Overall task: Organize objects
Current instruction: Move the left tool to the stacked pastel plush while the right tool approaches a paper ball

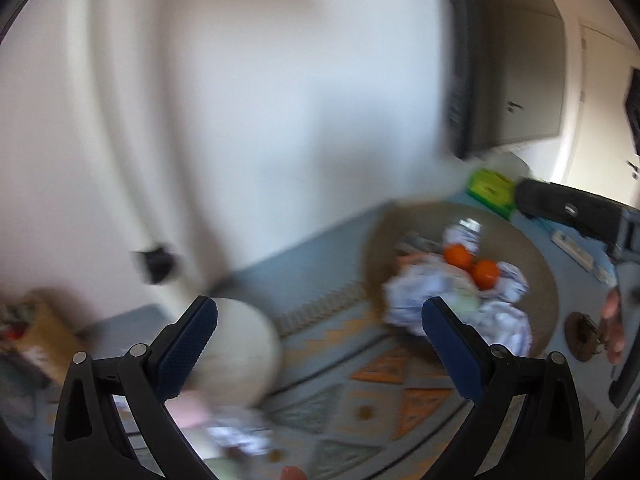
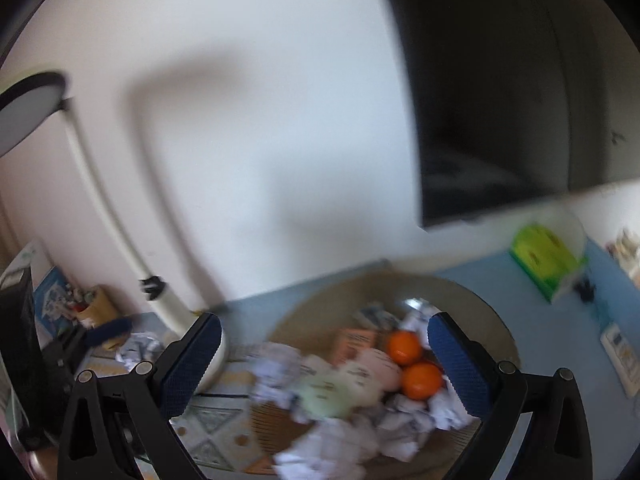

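Observation:
A round woven tray [image 1: 536, 264] [image 2: 496, 320] sits on a blue patterned cloth and holds two oranges [image 1: 472, 266] [image 2: 414, 364], crumpled paper balls [image 1: 420, 296] [image 2: 340, 444], pale soft lumps [image 2: 352, 384] and a small orange card [image 2: 354, 342]. My left gripper [image 1: 320, 338] is open with nothing between its jaws; it hovers over the cloth, left of the tray. My right gripper [image 2: 324, 356] is open and empty above the tray's contents. The right gripper's body [image 1: 592, 216] and a hand [image 1: 614, 328] show at the right edge of the left wrist view. Both views are blurred.
A white lamp with a round base [image 1: 240, 360] [image 2: 180, 312] stands left of the tray. A green box [image 1: 492, 188] [image 2: 546, 256] lies behind the tray under a dark wall screen [image 2: 500, 100]. A white remote [image 2: 620, 356], a brown round object [image 1: 584, 336] and clutter at far left [image 2: 80, 308].

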A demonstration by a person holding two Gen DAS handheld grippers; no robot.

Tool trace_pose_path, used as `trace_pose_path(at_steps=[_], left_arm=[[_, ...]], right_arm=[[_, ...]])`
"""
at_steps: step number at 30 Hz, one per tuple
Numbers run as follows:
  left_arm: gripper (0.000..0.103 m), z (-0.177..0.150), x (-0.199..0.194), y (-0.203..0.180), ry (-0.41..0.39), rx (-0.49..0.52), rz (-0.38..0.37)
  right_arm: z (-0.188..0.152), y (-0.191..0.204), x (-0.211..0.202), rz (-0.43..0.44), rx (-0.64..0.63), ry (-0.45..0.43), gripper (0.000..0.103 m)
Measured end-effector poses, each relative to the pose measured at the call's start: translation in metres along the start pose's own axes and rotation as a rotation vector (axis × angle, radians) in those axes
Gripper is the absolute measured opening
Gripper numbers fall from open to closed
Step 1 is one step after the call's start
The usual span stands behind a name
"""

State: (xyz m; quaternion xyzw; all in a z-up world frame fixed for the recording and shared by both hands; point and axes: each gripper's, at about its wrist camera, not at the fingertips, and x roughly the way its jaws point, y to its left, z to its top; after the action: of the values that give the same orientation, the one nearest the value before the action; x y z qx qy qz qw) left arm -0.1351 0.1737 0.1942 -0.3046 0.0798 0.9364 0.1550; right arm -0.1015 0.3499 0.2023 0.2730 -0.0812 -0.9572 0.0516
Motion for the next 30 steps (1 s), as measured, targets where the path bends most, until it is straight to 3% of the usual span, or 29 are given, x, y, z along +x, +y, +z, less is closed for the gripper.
trace_pose_path(at_steps=[5,10,15,17,21,30], left_arm=[[0.103,-0.018,-0.027,0.067,0.009,-0.067,0.08],[0.102,-0.074,-0.026,0.107,0.087,-0.126,0.083],[0.102,-0.126,0.001,0.109,0.176,-0.148,0.041],[0.102,-0.138,0.009,0.106,0.195,-0.137,0.038],[0.102,-0.152,0.022,0.107,0.23,-0.137,0.034],[0.102,-0.157,0.046,0.114,0.273,-0.194,0.006]], right_arm=[[-0.004,0.057,-0.001,0.093,-0.077,0.002,0.103],[-0.036,0.112,0.027,0.188,-0.137,0.087,0.103],[-0.083,0.146,0.073,0.241,-0.201,0.21,0.103],[-0.102,0.154,0.091,0.28,-0.201,0.258,0.103],[-0.128,0.158,0.119,0.276,-0.179,0.31,0.103],[-0.144,0.157,0.147,0.355,-0.107,0.308,0.103]])
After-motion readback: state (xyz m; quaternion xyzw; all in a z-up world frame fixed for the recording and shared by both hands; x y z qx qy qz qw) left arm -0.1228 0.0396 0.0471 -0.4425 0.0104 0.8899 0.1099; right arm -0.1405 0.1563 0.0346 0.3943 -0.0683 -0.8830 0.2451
